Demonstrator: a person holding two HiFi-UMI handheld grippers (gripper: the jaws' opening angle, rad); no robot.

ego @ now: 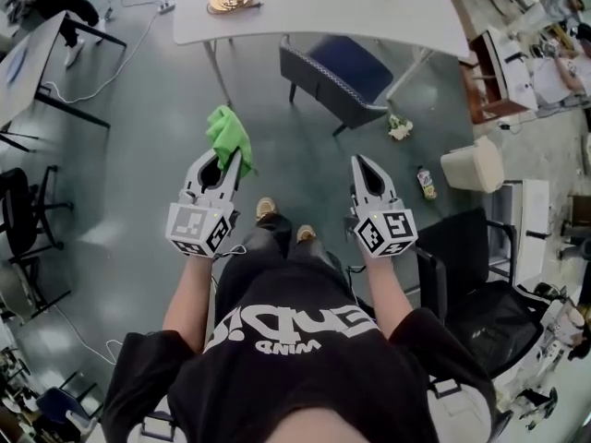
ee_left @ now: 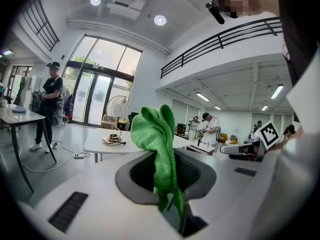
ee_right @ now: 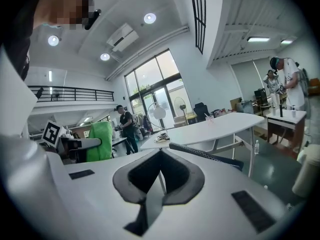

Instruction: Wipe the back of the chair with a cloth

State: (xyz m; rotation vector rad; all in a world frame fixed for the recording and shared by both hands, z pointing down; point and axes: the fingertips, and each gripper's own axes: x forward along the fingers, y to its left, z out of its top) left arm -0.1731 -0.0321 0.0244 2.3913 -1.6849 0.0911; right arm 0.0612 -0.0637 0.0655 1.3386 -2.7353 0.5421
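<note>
A bright green cloth sticks up from the tip of my left gripper, which is shut on it. In the left gripper view the cloth bunches above the jaws and hangs down between them. My right gripper is held level beside it, shut with nothing in it; its tips meet. The dark blue chair stands ahead on the floor, tucked partly under a white table. Its back's top edge shows just beyond the right jaws. Both grippers are well short of the chair.
A black office chair stands close on my right. A cream bin, a bottle and a crumpled scrap lie on the floor right of the blue chair. Another table and cables are at the left. People stand farther off.
</note>
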